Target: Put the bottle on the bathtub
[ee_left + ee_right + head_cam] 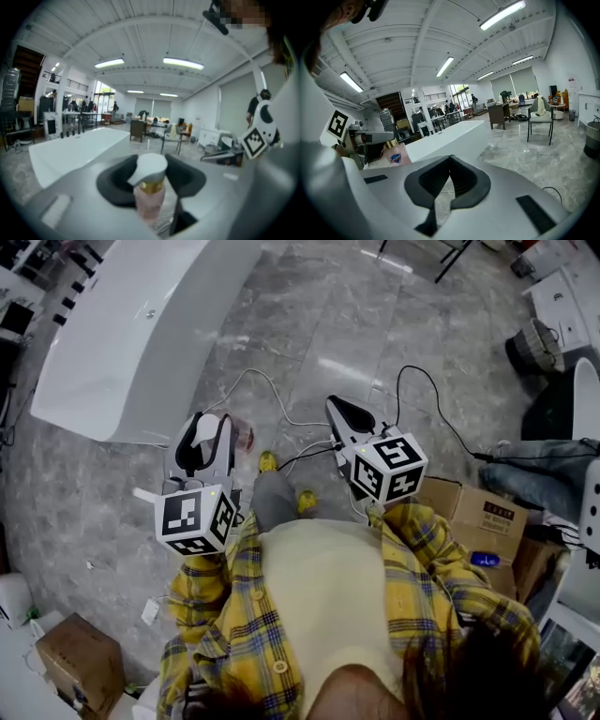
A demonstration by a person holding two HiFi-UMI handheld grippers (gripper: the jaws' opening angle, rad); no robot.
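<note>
A pink bottle (pixel 243 436) with a white pump cap and gold collar hangs above the floor, and my left gripper (pixel 208 423) is shut on it. In the left gripper view the bottle (pixel 150 201) stands upright between the dark pads of that gripper (pixel 151 164). The long white bathtub (pixel 141 324) lies ahead and to the left, a short way beyond the bottle (pixel 393 158); it shows too as the bathtub (pixel 75 150) and the bathtub (pixel 450 136). My right gripper (pixel 336 405) is held beside the left one, shut with nothing in it, its tips of the gripper (pixel 450 158) meeting.
White and black cables (pixel 281 413) trail over the grey marble floor. Cardboard boxes (pixel 478 517) sit at the right and a further box (pixel 80 662) at lower left. A seated person's legs (pixel 544 463) and a dark basket (pixel 536 343) are at the right. A chair (pixel 540 117) stands farther off.
</note>
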